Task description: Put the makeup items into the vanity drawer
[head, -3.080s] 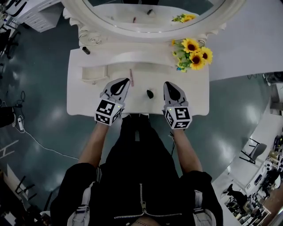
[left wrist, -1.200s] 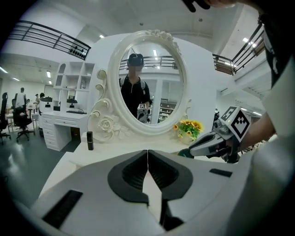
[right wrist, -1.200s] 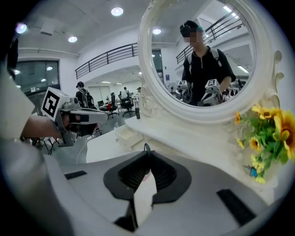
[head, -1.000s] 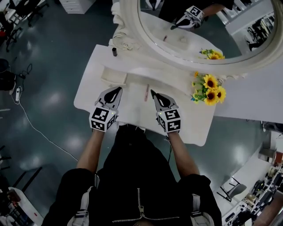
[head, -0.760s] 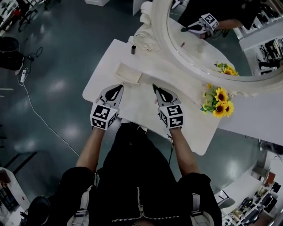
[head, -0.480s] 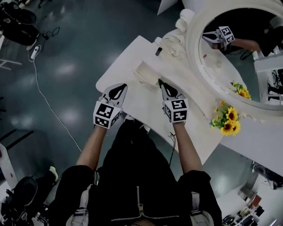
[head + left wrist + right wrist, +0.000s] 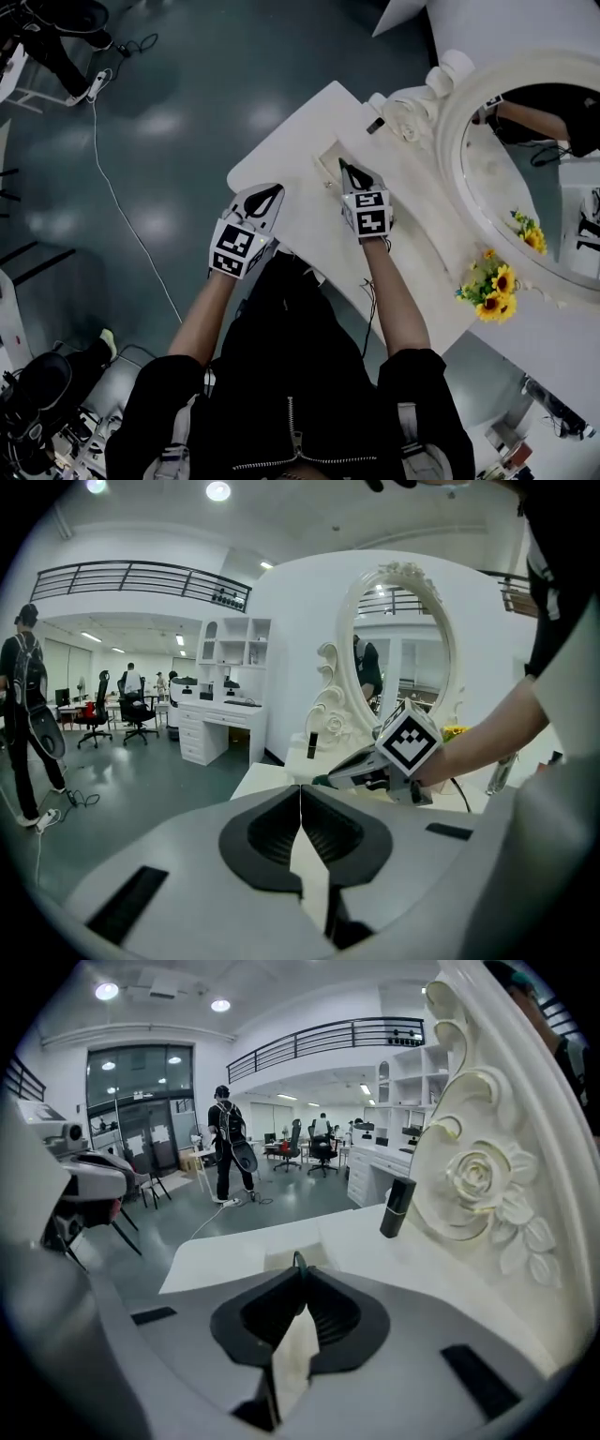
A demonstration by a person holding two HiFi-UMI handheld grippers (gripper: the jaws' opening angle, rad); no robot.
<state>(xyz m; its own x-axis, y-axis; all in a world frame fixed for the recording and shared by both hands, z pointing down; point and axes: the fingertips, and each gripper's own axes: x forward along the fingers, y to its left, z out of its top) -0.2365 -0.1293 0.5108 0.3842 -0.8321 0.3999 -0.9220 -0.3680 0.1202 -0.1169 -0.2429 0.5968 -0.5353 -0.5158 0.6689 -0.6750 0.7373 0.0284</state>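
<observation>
The right gripper (image 7: pixel 345 169) pinches a thin dark-green makeup item (image 7: pixel 293 1260) by its end (light, likely slippery); the left gripper (image 7: pixel 274 192) is closed, empty.

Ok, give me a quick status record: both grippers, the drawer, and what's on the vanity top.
left gripper: shut, nothing between the jaws, at the vanity's front edge
right gripper: shut on a thin dark item, tips right at the drawer
drawer: open; contents can't be made out
black tube: upright on the vanity top, beside the carved mirror frame
sunflowers: far end of the top
</observation>
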